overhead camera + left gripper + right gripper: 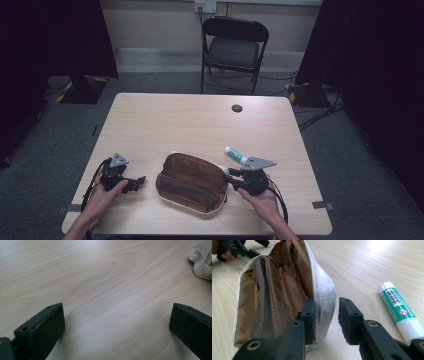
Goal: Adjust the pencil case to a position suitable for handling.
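An open pouch (191, 182), brown inside with a white outer skin and zip edge, lies on the table's near middle. My right gripper (229, 176) is at its right end. In the right gripper view the jaws (327, 307) straddle the pouch's white rim (324, 292): the inner jaw lies against the lining and the outer jaw stands off the rim with a visible gap, so it is open. A white and green tube (398, 307) lies just right of it, also visible from above (234, 154). My left gripper (140, 182) rests left of the pouch, jaws (117, 320) wide open over bare wood.
The wooden table (175, 120) has a round cable hole (237, 108) near its far edge. A black folding chair (234, 47) stands beyond it. A white corner of the pouch (202, 260) shows at the top right of the left gripper view.
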`<action>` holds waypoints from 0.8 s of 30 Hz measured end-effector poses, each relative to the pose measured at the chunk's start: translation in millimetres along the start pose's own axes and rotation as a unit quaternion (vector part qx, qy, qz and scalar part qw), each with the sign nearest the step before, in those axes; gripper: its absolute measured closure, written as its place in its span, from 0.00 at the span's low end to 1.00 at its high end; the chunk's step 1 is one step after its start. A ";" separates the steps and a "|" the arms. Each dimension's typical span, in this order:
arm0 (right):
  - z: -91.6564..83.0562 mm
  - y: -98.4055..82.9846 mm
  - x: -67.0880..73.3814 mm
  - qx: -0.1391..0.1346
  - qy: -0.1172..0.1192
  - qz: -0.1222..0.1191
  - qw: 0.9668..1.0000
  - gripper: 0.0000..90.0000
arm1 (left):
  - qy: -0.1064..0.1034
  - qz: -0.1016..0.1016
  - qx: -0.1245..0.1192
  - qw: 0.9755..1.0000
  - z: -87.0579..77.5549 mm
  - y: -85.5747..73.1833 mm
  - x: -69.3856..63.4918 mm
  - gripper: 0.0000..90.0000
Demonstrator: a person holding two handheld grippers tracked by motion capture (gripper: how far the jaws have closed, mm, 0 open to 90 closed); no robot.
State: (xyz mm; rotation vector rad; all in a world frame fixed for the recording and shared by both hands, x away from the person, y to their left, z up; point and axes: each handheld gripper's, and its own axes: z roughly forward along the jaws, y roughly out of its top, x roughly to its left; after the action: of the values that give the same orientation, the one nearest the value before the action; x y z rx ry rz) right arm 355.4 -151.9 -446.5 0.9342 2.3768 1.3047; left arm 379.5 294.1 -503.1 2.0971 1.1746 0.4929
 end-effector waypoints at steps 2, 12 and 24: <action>0.9 1.3 -0.5 0.002 -0.008 -0.001 1.000 0.79 | 0.000 0.000 0.000 1.000 0.0 0.0 0.0 0.00; 13.4 11.7 -11.2 0.001 -0.032 0.013 0.999 0.84 | 0.000 0.000 0.000 1.000 0.0 0.0 0.0 0.00; 33.7 23.5 -25.6 0.002 -0.046 0.019 0.999 0.81 | 0.000 0.000 0.000 1.000 0.0 0.0 0.0 0.00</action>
State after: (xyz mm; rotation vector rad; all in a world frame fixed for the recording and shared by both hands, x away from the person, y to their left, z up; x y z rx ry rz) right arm 401.7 -137.6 -447.5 1.0228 2.3042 1.2431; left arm 379.6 294.1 -503.1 2.0971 1.1746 0.4931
